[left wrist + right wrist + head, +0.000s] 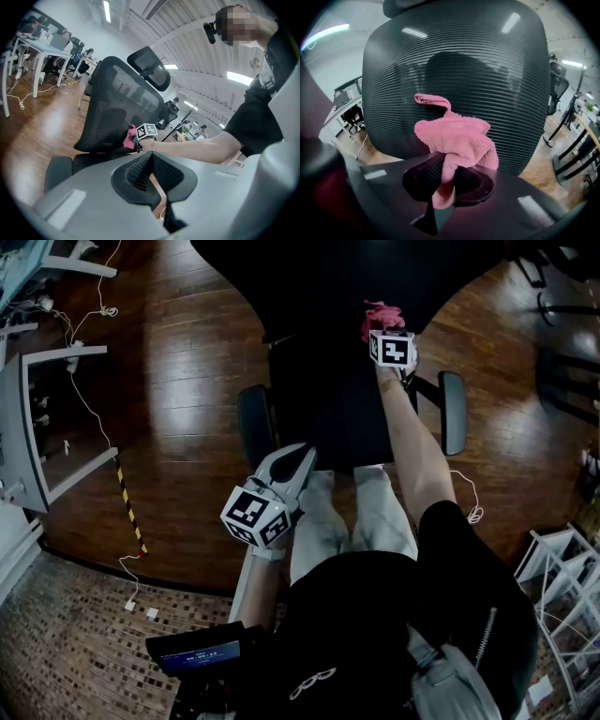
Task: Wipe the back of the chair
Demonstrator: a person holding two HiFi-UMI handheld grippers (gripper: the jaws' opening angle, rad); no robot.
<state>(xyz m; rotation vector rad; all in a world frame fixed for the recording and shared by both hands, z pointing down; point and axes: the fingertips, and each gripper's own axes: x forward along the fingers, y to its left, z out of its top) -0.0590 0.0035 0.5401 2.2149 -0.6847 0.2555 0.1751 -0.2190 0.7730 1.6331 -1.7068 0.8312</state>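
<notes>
Pink terry cloth (pixel 457 133), bunched, pinched in the right gripper (pixel 443 177): both jaws closed on a folded tail of it. Most of the cloth flops free past the tips.

We note where the chair back (pixel 487 70) is: dead ahead of the right gripper, a black ribbed mesh filling that view. From the head view the cloth (pixel 380 315) sits at the lower part of the back (pixel 309 277), beyond the seat (pixel 328 413). We cannot tell whether cloth and mesh are touching or just apart.

Left gripper (pixel 151 161): jaws pressed together, nothing between them. It is held low near the front edge of the seat, well apart from the back (pixel 112 98).

Handling, as we judge it:
- Cloth is light, soft and limp. The free wad will fold and drag, so the present hold near one end looks adequate, but it could pull out under hard rubbing.
- Mesh is springy and will likely give under pressure. The ribs may snag loops of the towel.
- Chair probably swivels or tilts when pushed. The left gripper could steady it at the near armrest (pixel 253 423).
- Press with the wad, not the jaw tips.
</notes>
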